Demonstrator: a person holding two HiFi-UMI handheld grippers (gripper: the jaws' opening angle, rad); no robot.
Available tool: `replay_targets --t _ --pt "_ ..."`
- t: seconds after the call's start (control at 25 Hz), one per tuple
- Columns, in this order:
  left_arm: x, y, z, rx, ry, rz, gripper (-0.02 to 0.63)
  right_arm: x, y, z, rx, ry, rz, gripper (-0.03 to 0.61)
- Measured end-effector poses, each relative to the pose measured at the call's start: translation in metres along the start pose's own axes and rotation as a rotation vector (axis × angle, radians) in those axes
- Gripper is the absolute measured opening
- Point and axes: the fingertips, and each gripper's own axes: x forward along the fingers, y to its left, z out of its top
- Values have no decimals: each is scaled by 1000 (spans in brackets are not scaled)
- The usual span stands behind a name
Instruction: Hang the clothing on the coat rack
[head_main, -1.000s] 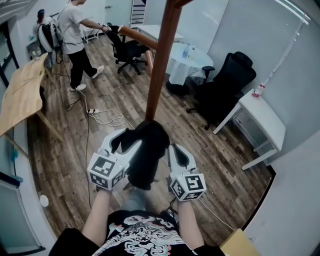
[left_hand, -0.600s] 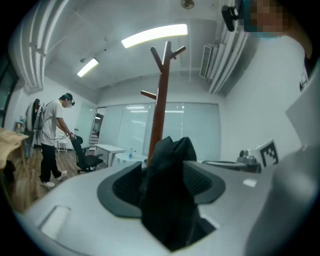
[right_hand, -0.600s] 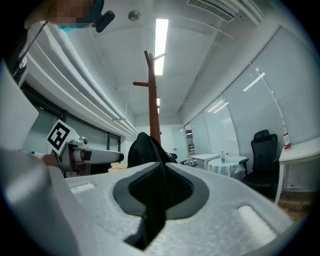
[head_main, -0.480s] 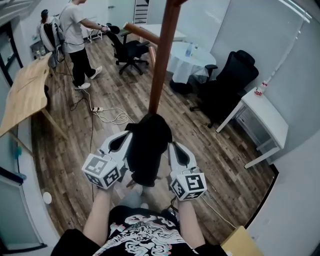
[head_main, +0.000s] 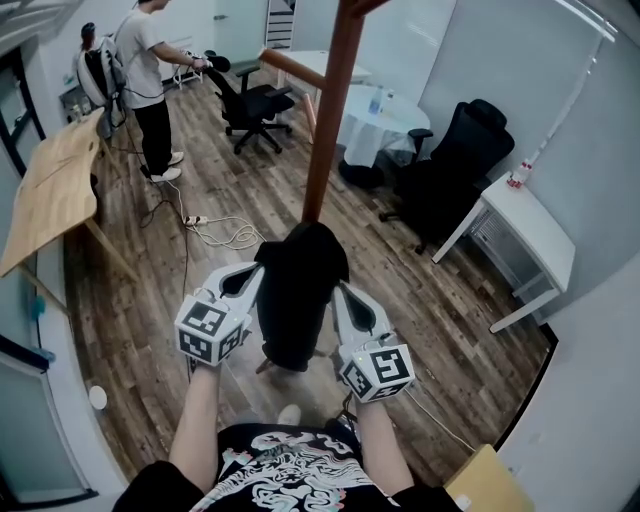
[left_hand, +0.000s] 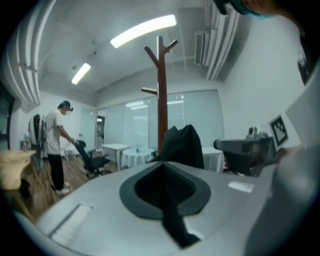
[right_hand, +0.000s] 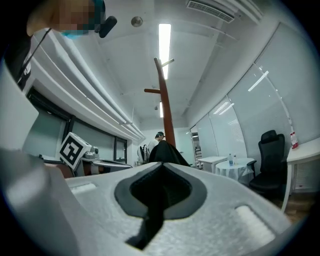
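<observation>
Black clothing (head_main: 298, 300) hangs bunched just in front of the coat rack (head_main: 325, 130), well below its pegs (left_hand: 150, 90). The left gripper (head_main: 255, 278) has just closed on a thin fold, and the right gripper (head_main: 340, 298) pinches another. On the lift toward a peg, either slim pinch could slip and drop the cloth at the rack's foot

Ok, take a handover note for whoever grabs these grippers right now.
Left claw: just closed, seemingly pinching the left edge of the black garment.
Right claw: shut on its right edge.
The garment hangs in the air between them, right before the coat rack.
Done: garment lifted, brought to the rack.
Left: raise it and hook it over one of the pegs up top; nothing hangs there yet.
</observation>
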Motion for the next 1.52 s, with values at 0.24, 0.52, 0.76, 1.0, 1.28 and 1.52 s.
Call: replay_targets --t 0.24,0.52,0.76,1.0,1.28,1.52 --pt "-37 7 -23 -209 16 -43 -11 -14 32 2 -57 7 -55 2" --pt "-114 -20 -23 -33 -45 -9 -11 -60 85 -13 -76 50 -150 1" --pt "-173 -38 -27 -6 -89 24 -11 -105 134 -20 -100 72 -179 0" --pt "-202 -67 -30 12 -88 4 -11 -146 167 -17 -135 82 -208 0" --pt "-215 -79 -28 8 -101 -14 -11 -160 178 -12 -149 86 -223 0" --pt "-209 -75 -24 15 -101 -4 -11 -155 166 -4 -149 83 -230 0"
